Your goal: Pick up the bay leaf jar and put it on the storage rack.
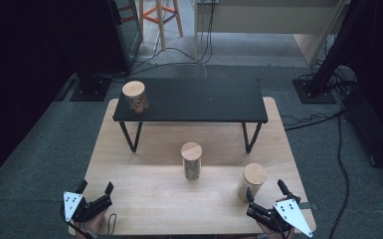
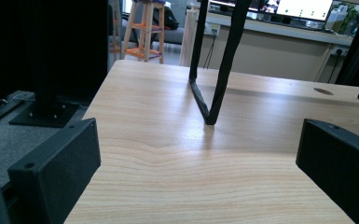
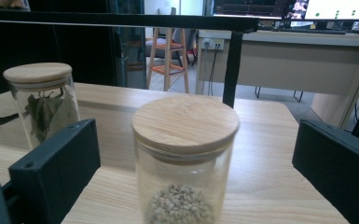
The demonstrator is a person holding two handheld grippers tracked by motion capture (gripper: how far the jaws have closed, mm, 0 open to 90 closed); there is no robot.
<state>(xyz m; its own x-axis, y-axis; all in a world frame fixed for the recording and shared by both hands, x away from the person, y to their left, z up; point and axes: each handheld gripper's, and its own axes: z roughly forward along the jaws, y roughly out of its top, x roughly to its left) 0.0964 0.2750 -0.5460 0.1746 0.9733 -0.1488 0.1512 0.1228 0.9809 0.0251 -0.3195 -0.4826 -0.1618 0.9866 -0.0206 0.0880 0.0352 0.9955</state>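
Presently, the right gripper (image 3: 186,154), jaws released, frames the pellet jar (image 3: 182,158) at lower centre; an off-centre closure could tip it on the desk (image 3: 270,186).

You have a light wooden surface (image 1: 144,199) before you, grain running across it, set on grey carpeted floor (image 1: 40,149); on its far half stands a low black shelf (image 1: 194,99) on thin black metal legs, its feet resting directly on the wood; on that shelf's left end sits a glass jar with a wooden lid (image 1: 135,97). Two more lidded glass jars stand directly on the surface in front of the shelf, well apart from each other; the jar of dried leaves (image 1: 191,160) is near the middle; the jar of pale green beans (image 1: 251,181) stands upright toward your right near corner.
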